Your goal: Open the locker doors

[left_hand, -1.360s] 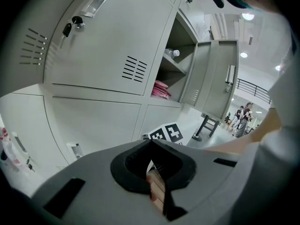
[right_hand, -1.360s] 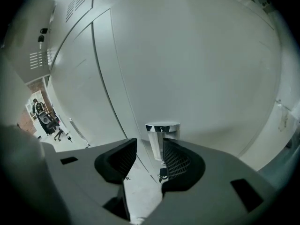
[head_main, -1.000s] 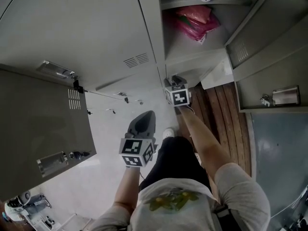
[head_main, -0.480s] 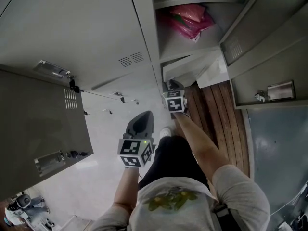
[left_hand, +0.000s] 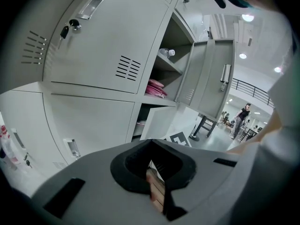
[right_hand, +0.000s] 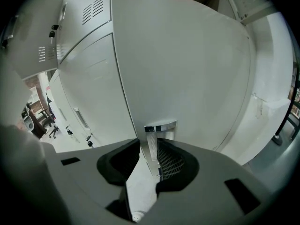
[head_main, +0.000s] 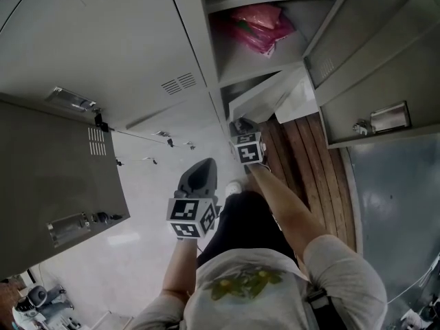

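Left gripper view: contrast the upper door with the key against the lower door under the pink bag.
The upper door is shut flush; the lower door stands ajar. The upper door shows vent slits and a key; the lower door shows a plain face. Both are pale grey metal.

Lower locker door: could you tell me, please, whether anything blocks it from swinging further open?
Nothing visible does. The right tongs, which have just been closing, grip the handle of the lower locker door, already ajar, and the wooden floor in front of it shows no object in its swing.
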`<state>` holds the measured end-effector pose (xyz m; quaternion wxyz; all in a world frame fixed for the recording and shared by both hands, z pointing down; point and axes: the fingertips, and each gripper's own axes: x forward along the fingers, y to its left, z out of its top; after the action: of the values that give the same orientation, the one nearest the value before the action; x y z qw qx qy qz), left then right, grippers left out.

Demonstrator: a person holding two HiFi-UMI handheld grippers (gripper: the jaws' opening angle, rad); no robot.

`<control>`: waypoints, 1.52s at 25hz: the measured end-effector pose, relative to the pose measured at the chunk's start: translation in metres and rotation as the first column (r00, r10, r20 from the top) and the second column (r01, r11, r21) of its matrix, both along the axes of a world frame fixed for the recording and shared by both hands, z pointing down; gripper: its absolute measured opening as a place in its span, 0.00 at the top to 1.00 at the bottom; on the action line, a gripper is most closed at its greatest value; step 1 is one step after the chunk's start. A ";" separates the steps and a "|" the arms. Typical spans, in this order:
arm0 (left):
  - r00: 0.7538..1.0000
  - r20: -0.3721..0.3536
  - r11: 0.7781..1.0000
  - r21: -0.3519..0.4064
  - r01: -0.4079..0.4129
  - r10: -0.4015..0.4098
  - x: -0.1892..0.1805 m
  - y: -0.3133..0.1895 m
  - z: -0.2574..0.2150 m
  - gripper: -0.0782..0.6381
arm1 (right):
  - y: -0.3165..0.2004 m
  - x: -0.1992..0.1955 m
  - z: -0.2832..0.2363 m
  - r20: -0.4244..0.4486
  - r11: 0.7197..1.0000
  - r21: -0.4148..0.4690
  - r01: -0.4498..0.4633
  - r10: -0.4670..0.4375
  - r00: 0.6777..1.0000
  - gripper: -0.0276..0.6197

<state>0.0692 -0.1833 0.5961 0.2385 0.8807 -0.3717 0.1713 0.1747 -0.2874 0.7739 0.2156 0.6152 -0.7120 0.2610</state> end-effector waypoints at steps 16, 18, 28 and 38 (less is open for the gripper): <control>0.999 -0.004 0.998 0.023 -0.052 0.053 0.029 0.010 -0.013 0.85 | 0.032 0.009 0.000 0.010 0.999 -0.011 0.053 -0.053 0.999 0.75; 0.998 -0.005 0.998 0.027 -0.061 0.061 0.033 0.012 -0.015 0.85 | 0.037 0.010 0.000 0.014 0.999 -0.016 0.046 -0.046 0.999 0.75; 0.997 -0.004 0.996 0.033 -0.083 0.083 0.039 0.025 -0.018 0.85 | 0.055 0.019 0.003 -0.005 0.999 -0.017 0.038 -0.038 0.999 0.75; 0.994 -0.002 0.993 0.039 -0.112 0.112 0.047 0.035 -0.020 0.85 | 0.076 0.026 -0.001 -0.015 0.999 -0.036 0.023 -0.023 1.000 0.79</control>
<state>0.1162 -0.1486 0.5757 0.2122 0.9049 -0.3246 0.1754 0.2004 -0.2114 0.7730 0.2352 0.6050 -0.7125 0.2664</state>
